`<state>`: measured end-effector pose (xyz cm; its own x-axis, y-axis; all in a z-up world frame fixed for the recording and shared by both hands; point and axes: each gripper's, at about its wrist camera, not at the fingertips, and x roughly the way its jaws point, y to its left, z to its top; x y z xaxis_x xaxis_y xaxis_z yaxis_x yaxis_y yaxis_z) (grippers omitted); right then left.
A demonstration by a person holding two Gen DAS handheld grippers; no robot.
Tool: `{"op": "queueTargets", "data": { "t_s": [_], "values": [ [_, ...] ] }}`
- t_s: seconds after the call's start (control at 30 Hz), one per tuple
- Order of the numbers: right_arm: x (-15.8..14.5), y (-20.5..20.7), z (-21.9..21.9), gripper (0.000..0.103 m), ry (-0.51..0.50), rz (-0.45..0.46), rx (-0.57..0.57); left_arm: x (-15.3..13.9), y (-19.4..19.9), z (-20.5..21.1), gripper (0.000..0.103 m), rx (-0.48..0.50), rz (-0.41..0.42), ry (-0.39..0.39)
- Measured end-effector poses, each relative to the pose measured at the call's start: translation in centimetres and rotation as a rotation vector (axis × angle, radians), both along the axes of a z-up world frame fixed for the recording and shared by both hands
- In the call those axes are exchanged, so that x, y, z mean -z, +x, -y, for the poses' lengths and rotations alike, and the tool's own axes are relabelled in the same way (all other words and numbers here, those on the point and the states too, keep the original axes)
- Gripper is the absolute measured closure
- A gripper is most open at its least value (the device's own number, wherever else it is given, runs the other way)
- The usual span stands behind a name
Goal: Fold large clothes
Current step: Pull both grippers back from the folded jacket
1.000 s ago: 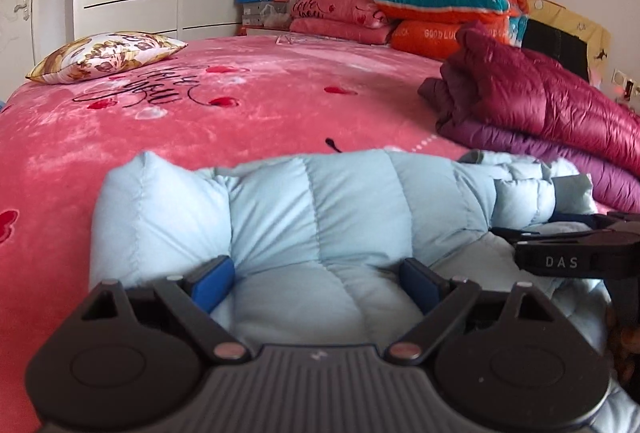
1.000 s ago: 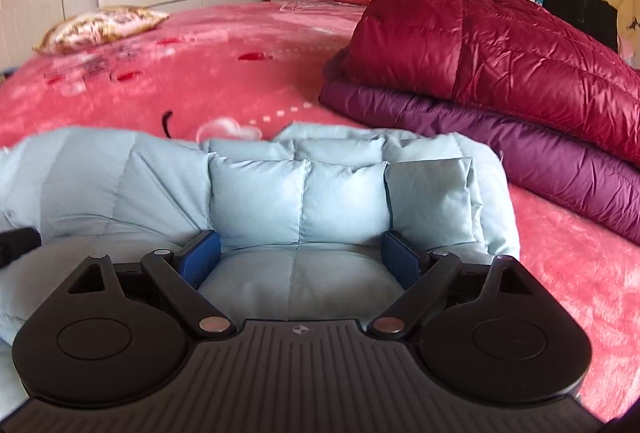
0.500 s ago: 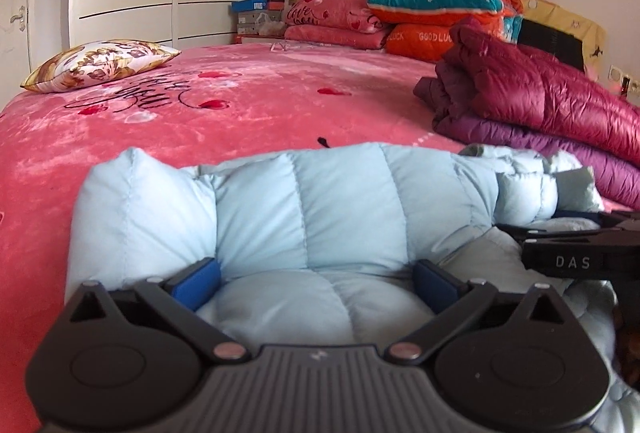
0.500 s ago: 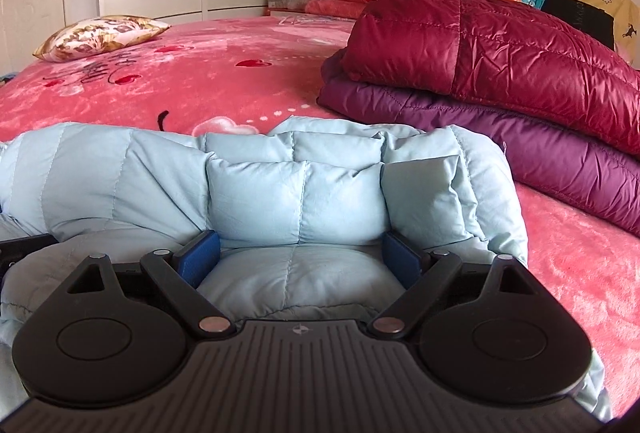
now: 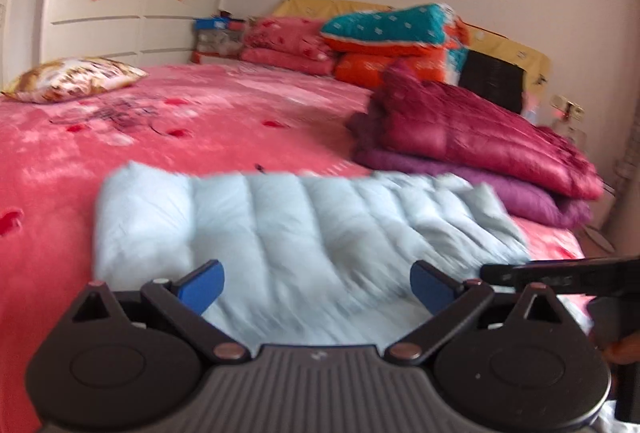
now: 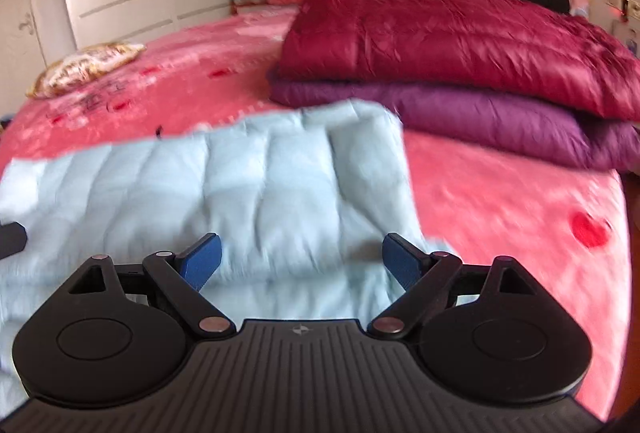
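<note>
Pink bed cover (image 5: 240,121) is filling most of frame. Maroon/purple folded jackets (image 6: 460,45) are sitting upper right. Light-blue puffer jacket (image 5: 300,225) is lying folded, centre frame, on cover. Left gripper (image 5: 316,285) and right gripper (image 6: 300,259) are both standing wide apart w/ nothing gripped, jacket lying below the blue pads.

the bed (image 5: 240,121) has a pink cover. a blue jacket (image 5: 280,225) lies near its front edge, a purple jacket (image 5: 500,193) at its right edge, a pillow (image 5: 76,77) far left.
</note>
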<state>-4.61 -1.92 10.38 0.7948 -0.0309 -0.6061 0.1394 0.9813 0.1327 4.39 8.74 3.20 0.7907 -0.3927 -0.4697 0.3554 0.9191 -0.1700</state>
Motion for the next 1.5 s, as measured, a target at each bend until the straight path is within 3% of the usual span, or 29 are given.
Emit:
{"op": "queueTargets", "data": {
  "t_s": [0.17,0.3,0.83,1.0,1.1,1.23,1.37,1.5],
  "values": [
    [1.8,-3.8,-0.8,0.0,-0.016,-0.1,-0.013,1.4,-3.6,1.7,0.004,0.067,-0.086,0.049],
    [2.5,-7.7,-1.3,0.0,-0.044,-0.111,-0.033,2.9,-5.6,2.4,0.004,0.08,-0.18,0.116],
    [2.1,-19.6,-1.2,0.0,-0.125,-0.167,-0.151,2.7,-14.9,1.6,0.004,0.148,-0.193,0.218],
    [1.9,-21.7,-0.4,0.0,-0.058,-0.204,-0.179,1.6,-17.0,0.3,0.005,0.139,-0.21,0.181],
    [1.2,-23.2,0.7,0.0,-0.01,-0.19,-0.172,0.3,-18.1,-1.2,0.005,0.097,-0.203,0.111],
    [0.1,-25.0,4.3,0.0,0.109,-0.126,-0.067,-1.0,-18.7,-3.9,0.005,-0.006,-0.211,-0.011],
    [-0.1,-26.5,9.1,0.0,0.265,-0.056,0.084,-0.5,-18.0,-6.3,0.004,-0.094,-0.291,-0.127],
    [0.2,-26.5,11.3,0.0,0.264,-0.04,0.125,0.6,-17.3,-7.2,0.004,-0.134,-0.362,-0.201]
  ]
}}
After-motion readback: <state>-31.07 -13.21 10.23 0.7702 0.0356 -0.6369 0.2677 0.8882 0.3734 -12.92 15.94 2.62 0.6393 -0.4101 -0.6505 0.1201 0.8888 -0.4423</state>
